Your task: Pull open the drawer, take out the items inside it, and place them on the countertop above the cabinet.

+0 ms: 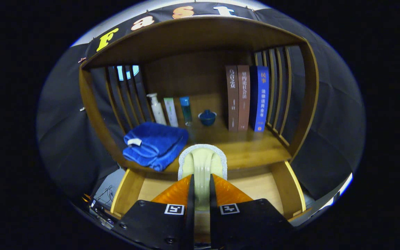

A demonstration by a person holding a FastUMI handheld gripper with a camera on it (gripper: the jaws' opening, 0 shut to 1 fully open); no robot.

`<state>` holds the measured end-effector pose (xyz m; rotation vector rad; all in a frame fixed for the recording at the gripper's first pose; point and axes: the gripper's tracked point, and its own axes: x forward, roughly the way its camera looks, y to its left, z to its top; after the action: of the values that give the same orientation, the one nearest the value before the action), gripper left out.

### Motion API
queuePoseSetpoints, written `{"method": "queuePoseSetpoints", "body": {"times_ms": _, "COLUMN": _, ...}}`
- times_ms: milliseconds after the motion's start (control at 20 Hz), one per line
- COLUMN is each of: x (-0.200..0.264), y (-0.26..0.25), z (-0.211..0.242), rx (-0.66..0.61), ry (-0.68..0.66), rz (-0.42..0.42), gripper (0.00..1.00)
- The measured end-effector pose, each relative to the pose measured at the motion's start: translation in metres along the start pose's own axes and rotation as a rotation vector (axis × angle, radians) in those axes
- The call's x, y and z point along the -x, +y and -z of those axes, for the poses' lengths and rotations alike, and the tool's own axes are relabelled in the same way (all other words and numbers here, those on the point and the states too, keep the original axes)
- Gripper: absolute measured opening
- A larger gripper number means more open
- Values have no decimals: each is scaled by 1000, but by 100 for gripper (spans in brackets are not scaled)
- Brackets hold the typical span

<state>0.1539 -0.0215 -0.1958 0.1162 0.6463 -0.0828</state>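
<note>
At the lower middle of the frame, the tongs [200, 180] grip a pale cloth [202, 160] above the open drawer [292, 194]; it should be carried level onto the bench [252, 147], right of the blue towel [155, 144].

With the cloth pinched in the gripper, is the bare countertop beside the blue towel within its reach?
Probably yes. The gripper is shut on the cloth, held over the open drawer at the countertop's front edge. The towel lies off to one side, and the bottles and books stand further back.
</note>
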Motion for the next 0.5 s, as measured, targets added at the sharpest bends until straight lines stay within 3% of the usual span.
{"method": "queuePoseSetpoints", "body": {"times_ms": 250, "x": -62, "y": -1, "z": -40, "rx": -2, "ry": -17, "rz": 18, "gripper": 22}}
{"method": "queuePoseSetpoints", "body": {"times_ms": 500, "x": -128, "y": -7, "z": -48, "rx": 7, "ry": 68, "rz": 35, "gripper": 23}}
